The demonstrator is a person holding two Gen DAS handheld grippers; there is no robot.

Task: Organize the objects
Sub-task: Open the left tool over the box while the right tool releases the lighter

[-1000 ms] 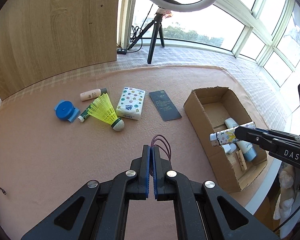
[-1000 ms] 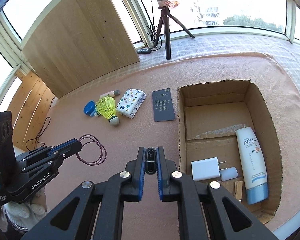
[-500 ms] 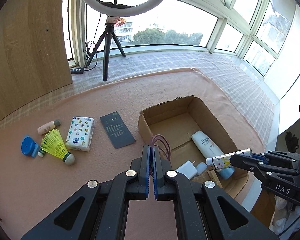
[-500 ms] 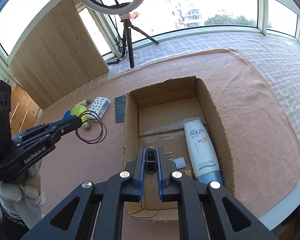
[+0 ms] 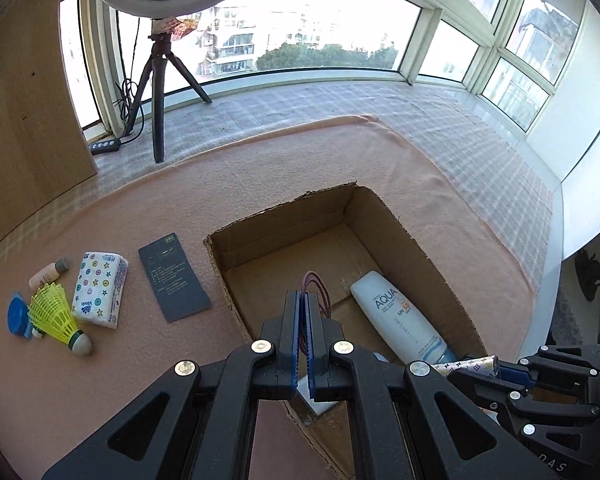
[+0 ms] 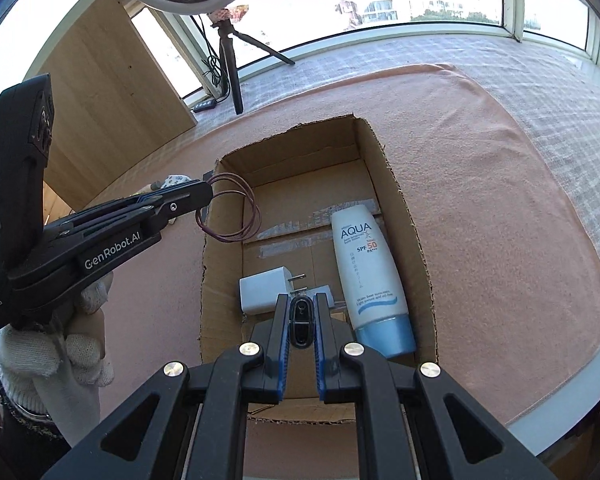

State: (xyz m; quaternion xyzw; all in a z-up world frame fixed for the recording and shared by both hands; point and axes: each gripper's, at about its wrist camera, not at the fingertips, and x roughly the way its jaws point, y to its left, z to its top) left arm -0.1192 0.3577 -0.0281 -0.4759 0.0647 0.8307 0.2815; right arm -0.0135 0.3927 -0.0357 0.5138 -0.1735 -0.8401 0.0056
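My left gripper [image 5: 303, 295] is shut on dark red hair ties [image 5: 318, 290] and holds them over the left wall of the open cardboard box [image 5: 284, 216]; the loops [image 6: 230, 208] also show in the right wrist view. My right gripper [image 6: 301, 303] is shut on a small patterned tube [image 5: 466, 365], seen end-on [image 6: 301, 320], above the box's near end. In the box [image 6: 380, 152] lie a white AQUA sunscreen tube [image 6: 366, 264] and a white charger plug [image 6: 264, 290].
Left of the box on the pink cloth lie a dark card [image 5: 174, 276], a tissue pack [image 5: 99, 289], a yellow shuttlecock [image 5: 58, 316], a blue cap [image 5: 18, 316] and a small bottle [image 5: 48, 273]. A ring light tripod [image 5: 160, 92] stands behind.
Both grippers have moved right and closer over the box. The hair ties now hang above the box's left wall instead of over the cloth beside it.
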